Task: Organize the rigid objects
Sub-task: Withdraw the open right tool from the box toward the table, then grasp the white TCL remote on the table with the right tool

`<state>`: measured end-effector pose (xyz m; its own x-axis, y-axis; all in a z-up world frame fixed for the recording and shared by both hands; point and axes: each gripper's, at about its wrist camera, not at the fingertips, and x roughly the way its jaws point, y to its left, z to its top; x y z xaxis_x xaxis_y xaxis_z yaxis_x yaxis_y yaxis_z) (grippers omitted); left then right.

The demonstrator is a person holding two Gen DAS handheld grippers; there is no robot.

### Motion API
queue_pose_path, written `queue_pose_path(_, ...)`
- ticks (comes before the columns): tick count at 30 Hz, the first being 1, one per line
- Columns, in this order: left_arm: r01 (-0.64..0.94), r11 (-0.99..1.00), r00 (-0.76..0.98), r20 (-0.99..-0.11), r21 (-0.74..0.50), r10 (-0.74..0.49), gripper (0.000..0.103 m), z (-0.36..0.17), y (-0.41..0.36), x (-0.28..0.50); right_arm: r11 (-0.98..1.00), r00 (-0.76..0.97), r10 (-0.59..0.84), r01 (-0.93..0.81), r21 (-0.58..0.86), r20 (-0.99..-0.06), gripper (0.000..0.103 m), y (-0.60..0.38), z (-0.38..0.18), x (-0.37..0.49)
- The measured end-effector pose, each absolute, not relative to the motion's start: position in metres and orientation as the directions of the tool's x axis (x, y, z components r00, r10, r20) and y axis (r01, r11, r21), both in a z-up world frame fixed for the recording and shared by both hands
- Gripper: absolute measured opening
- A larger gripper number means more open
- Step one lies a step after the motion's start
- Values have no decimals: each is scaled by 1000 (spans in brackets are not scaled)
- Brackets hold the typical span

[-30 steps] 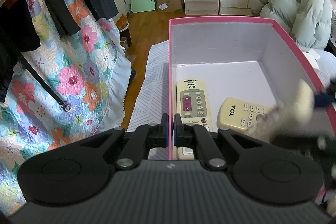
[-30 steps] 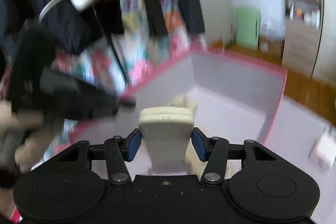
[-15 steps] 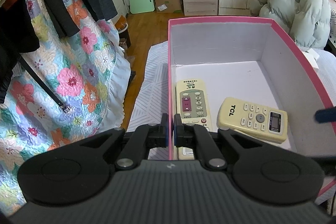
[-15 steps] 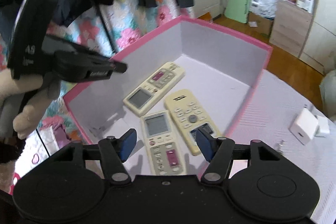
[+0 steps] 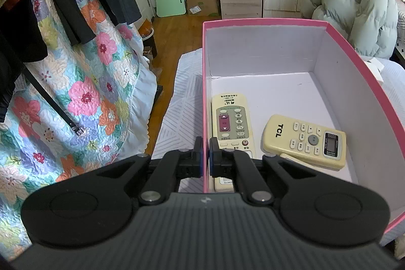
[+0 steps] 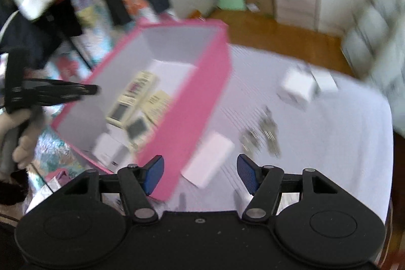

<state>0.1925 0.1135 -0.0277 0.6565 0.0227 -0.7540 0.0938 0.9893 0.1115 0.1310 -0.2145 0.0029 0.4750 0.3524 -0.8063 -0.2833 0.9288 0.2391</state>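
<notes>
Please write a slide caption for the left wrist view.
Left gripper clamps pink box wall; remotes inside.

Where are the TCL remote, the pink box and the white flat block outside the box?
TCL remote (image 5: 305,141), left wrist view, middle of its button face.
pink box (image 5: 263,22), left wrist view, far rim.
white flat block (image 6: 208,158), right wrist view, centre of its top face.

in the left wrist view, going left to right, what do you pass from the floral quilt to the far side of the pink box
floral quilt → white striped cover → pink box's left wall, pinched by the left tongs → remote with the pink button panel → TCL remote → pink box's right wall
</notes>
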Motion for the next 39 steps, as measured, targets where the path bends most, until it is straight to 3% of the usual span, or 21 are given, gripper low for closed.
queue_pose_path(7,102,989,661,-751,107,13,3,-29,115,192,950,385,299,-32,311,-873,69,-260,-45,130)
queue_pose_path(17,110,988,665,-747,111,10,3,-28,115,192,931,372,263,144,336,-890,72,-282,-80,130)
queue_pose_path(21,110,987,664,-747,118,16,3,-28,115,193,944,478,215,123,307,-851,72,-281,-77,148)
queue_pose_path(26,107,988,672,-740,115,13,3,-28,113,192,957,488,193,96,272,-851,77,-275,-87,176)
queue_pose_path(34,107,987,675,-737,120,16,3,-28,114,192,1000,533,23,-28,9,-846,73,-248,-88,175)
queue_pose_path(39,112,987,676,-737,111,7,3,-28,115,192,998,501,52,-6,57,-864,73,-262,-82,178)
